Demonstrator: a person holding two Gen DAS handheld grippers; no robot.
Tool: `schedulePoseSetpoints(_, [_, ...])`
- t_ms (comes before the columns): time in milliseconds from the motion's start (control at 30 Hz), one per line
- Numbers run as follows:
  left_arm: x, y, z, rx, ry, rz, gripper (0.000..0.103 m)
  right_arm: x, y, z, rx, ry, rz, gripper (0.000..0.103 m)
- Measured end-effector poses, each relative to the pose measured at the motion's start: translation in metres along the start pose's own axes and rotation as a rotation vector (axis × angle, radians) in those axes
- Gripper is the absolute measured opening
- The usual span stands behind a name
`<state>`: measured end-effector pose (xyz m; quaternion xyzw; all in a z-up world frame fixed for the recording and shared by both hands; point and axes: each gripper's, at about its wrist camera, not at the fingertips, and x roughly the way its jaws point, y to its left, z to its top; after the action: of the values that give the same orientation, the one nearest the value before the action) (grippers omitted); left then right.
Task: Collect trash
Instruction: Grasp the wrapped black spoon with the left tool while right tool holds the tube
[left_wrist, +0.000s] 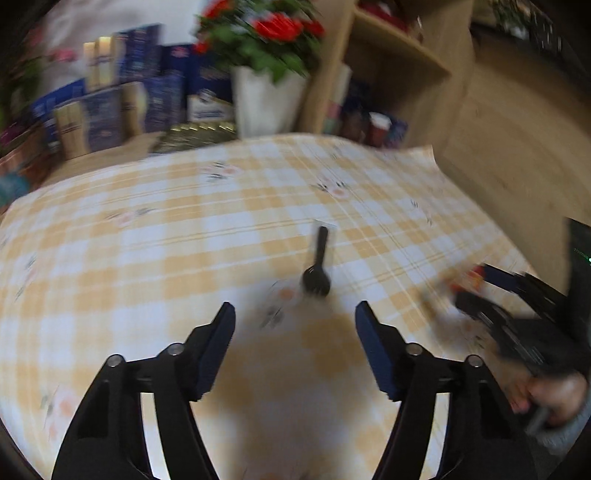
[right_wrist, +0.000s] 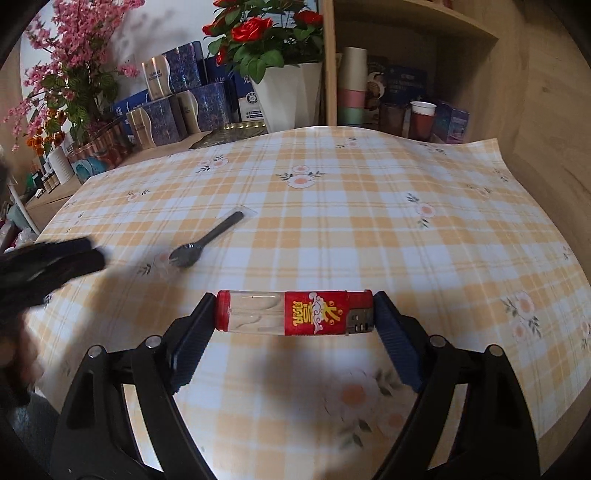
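Observation:
A black plastic fork in a clear wrapper (left_wrist: 317, 264) lies on the checked tablecloth (left_wrist: 147, 240), just ahead of my left gripper (left_wrist: 295, 314), which is open and empty above the cloth. The fork also shows in the right wrist view (right_wrist: 207, 240). My right gripper (right_wrist: 293, 312) is shut on a red and clear lighter (right_wrist: 293, 312), held crosswise by its two ends above the cloth (right_wrist: 369, 221). The right gripper shows blurred at the right in the left wrist view (left_wrist: 491, 295), and the left gripper blurred at the left in the right wrist view (right_wrist: 74, 258).
A white pot of red roses (right_wrist: 291, 92), blue boxes (right_wrist: 177, 110) and pink flowers (right_wrist: 74, 66) stand at the back. A wooden shelf (right_wrist: 406, 74) with cups (right_wrist: 421, 118) stands at the back right. The cloth's edge lies at the right (right_wrist: 535, 221).

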<state>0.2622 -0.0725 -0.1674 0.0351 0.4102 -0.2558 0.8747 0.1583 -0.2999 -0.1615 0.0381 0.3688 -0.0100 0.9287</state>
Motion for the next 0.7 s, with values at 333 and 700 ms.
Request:
schedulePoseSetpoints(333, [0.095, -0.029, 0.035, 0.053, 0.165, 0.077, 0.052, -0.032, -0.029, -0.033, 0.03, 0.006, -0.006, 0.083])
schedulePoseSetpoints(700, [0.089, -0.034, 0.028, 0.038, 0.158, 0.12, 0.011, -0.054, -0.044, -0.036, 0.094, -0.028, 0.018, 0.083])
